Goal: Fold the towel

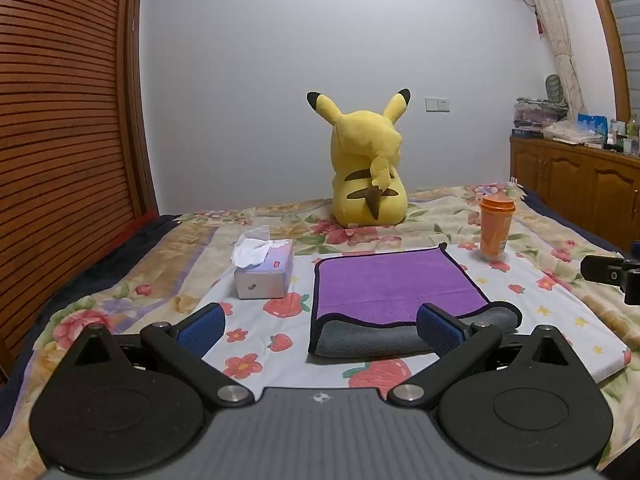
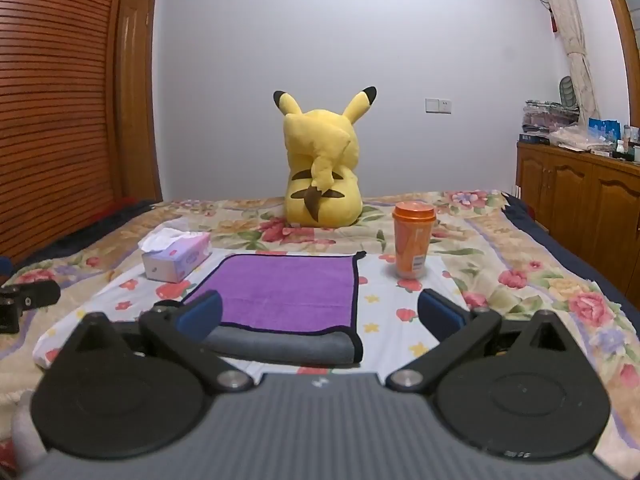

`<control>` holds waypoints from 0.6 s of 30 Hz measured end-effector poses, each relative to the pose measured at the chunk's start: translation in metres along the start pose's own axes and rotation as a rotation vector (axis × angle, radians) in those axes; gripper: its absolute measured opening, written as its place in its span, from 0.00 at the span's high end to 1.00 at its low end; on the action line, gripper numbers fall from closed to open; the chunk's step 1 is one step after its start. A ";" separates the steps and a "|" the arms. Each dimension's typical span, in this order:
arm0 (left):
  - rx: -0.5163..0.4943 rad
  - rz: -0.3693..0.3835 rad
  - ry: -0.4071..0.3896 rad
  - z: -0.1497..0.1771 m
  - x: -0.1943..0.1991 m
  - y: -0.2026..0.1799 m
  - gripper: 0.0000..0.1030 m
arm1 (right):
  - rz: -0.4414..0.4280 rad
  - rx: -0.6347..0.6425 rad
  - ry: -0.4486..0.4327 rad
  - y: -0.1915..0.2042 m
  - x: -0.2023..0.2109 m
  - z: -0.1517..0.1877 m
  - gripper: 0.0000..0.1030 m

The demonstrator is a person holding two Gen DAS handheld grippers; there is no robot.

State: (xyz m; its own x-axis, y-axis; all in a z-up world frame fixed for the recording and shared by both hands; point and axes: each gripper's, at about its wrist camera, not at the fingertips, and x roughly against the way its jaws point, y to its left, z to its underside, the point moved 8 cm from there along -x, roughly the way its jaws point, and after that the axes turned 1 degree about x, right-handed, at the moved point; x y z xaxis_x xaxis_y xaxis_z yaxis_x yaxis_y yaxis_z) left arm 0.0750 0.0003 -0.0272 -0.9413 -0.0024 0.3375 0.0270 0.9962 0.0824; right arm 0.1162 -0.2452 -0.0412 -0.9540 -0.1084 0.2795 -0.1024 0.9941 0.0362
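Observation:
A purple towel [image 1: 394, 284] with a dark hem and a grey underside lies folded over on the flowered bedsheet; the grey fold faces me at its near edge. It also shows in the right wrist view [image 2: 280, 292]. My left gripper [image 1: 320, 326] is open and empty, low over the sheet just before the towel's near left corner. My right gripper [image 2: 320, 314] is open and empty, just before the towel's near right corner. The other gripper's body shows at the right edge [image 1: 612, 276] and at the left edge [image 2: 24, 304].
A tissue box [image 1: 264, 272] stands left of the towel. An orange lidded cup [image 1: 496, 228] stands to its far right. A yellow plush toy [image 1: 366, 172] sits behind. A wooden wardrobe [image 1: 60, 120] is left; a wooden cabinet [image 1: 580, 184] is right.

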 end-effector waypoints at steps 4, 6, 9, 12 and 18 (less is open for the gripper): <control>0.000 -0.001 0.001 0.000 0.000 0.000 0.00 | 0.000 -0.001 0.000 -0.001 0.000 0.000 0.00; -0.002 -0.002 -0.001 0.000 0.000 0.000 0.00 | -0.001 -0.001 0.000 -0.001 0.000 0.000 0.00; -0.002 -0.002 -0.001 0.000 0.000 0.000 0.00 | -0.001 -0.002 0.001 -0.001 0.000 0.000 0.00; -0.002 -0.002 0.000 0.000 0.000 0.000 0.00 | -0.001 -0.003 0.000 -0.001 0.000 0.000 0.00; -0.003 -0.002 -0.001 0.000 0.000 0.000 0.00 | -0.001 -0.004 -0.001 -0.001 0.000 0.000 0.00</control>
State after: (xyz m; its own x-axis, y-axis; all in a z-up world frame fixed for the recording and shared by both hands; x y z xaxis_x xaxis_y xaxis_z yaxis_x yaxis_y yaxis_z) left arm 0.0749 0.0002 -0.0271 -0.9418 -0.0040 0.3362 0.0266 0.9959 0.0862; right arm 0.1166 -0.2465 -0.0415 -0.9542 -0.1090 0.2785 -0.1017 0.9940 0.0405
